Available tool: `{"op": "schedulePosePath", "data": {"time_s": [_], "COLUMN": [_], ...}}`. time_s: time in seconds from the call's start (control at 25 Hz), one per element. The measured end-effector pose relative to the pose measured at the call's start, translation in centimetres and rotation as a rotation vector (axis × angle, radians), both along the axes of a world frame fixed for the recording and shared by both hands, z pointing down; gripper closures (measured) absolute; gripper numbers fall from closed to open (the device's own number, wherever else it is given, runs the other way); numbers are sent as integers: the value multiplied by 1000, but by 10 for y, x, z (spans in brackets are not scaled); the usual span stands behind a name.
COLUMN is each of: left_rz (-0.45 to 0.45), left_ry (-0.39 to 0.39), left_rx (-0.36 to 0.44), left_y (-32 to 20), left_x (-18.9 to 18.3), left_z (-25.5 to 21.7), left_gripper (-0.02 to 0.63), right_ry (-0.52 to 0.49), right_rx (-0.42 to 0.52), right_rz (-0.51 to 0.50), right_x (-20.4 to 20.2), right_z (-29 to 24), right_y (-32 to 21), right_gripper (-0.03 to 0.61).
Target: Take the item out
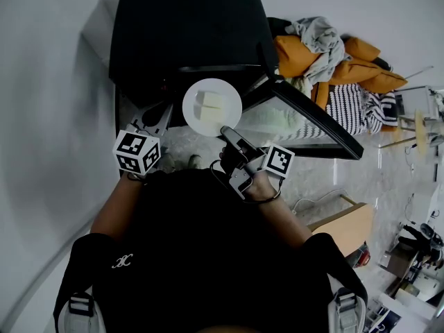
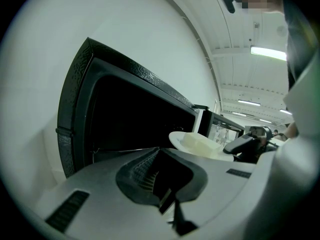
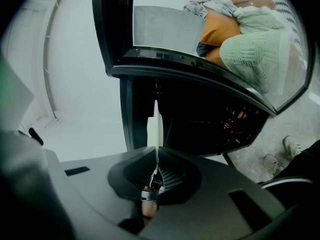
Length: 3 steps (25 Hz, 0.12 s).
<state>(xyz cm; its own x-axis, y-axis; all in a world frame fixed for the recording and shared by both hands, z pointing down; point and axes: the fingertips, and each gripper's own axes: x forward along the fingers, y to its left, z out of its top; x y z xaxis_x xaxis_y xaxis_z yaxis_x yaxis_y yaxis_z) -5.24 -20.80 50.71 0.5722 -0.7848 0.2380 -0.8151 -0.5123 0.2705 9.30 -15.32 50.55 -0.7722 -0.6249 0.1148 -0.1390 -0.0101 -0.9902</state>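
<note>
- The black oven point(image 1: 187, 26) stands against the pale wall. Its glass door point(image 1: 305, 113) is swung open to the person's right, and the inside is dark.
- Behind the door there is a heap of orange cushions and clothes point(image 1: 333, 61). It has no part in the job.
- The white plate point(image 1: 211, 107) is in the air just in front of the oven mouth, between the oven and the person. It looks clear of the cavity. Two pale blocks of food point(image 1: 210, 103) lie on it.
- The right gripper point(image 3: 156, 171) is clamped on the near rim of the plate, which shows edge-on between its jaws.
- The left gripper point(image 2: 162, 186) is low at the person's left. Its jaws are pressed together with nothing between them.
- I judge the step to be the taking out, and it is almost done.
- The next move calls for a level draw back towards the body, because only the rim is held and the food may slide.
- The free left gripper could then see to the door.
</note>
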Motion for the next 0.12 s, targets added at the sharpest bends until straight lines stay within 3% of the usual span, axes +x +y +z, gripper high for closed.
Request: {"op": "schedulePosePath", "data": {"time_s": [0.12], "left_rz": [-5], "left_ry": [0], "left_rx": [-12], "left_y": [1], "left_x": [0], "left_z": [-2], "left_gripper": [606], "right_ry": [0], "right_rx": [-5], "right_rz": [0], "right_x": [-1], "right_z": [-4], "right_y": [2], "right_gripper": [557]}}
